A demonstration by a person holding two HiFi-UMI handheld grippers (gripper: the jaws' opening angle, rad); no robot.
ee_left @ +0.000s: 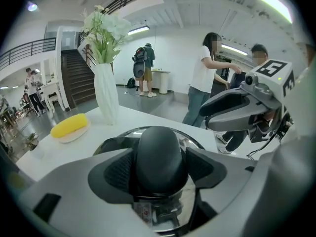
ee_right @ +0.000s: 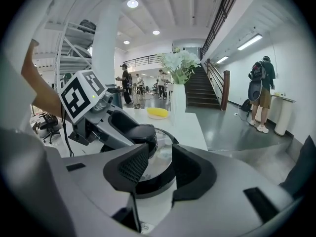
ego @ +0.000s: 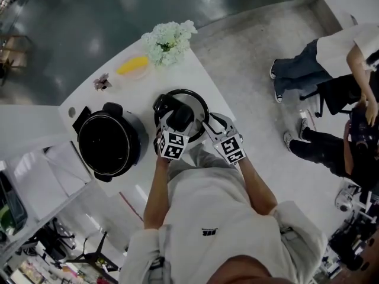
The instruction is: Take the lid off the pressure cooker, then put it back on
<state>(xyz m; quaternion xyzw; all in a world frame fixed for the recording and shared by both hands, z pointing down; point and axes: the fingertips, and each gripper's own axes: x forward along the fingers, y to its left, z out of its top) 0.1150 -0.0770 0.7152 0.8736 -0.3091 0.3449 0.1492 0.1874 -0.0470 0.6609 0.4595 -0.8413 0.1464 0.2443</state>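
One pressure cooker pot (ego: 109,145) stands uncovered on the white tabletop (ego: 148,87). One lid (ego: 194,101) lies flat on the tabletop just to the right of the pot.

Two grippers are at the lid.
- Left gripper (ego: 179,118): jaws apart, one on each side of the lid's black knob (ee_left: 159,157), not clamping it.
- Right gripper (ego: 208,125): jaws open and empty, at the lid's near right rim.

Further back are one vase of flowers (ego: 169,40) and one yellow item (ego: 132,65) on a plate.

White table (ego: 177,78): cooker (ego: 109,144), lid (ego: 193,99), vase (ego: 169,40), dish (ego: 135,74).
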